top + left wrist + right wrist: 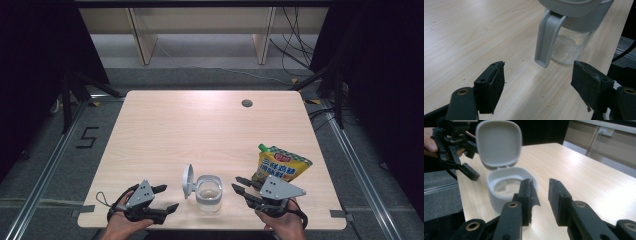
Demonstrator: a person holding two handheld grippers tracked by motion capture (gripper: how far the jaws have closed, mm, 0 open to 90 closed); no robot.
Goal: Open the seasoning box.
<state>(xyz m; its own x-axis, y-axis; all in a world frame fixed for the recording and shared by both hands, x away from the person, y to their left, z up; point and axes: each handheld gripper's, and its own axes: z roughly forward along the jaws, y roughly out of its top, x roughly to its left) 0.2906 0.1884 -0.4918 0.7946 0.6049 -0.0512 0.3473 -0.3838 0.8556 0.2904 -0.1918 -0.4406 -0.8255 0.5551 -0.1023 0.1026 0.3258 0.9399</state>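
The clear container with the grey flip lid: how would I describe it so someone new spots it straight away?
Start at the wooden table and go to its near edge, midway between the two grippers. There stands the container, a clear jar with a grey collar, its grey lid hinged up on its left. Unlike the yellow pouch lying to its right, it is see-through and open.

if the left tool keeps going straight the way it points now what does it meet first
Most likely the clear jar with the grey flip lid: its hanging lid tab lies just ahead between the open left tool jaws. Only bare table lies before it, though depth is hard to judge.
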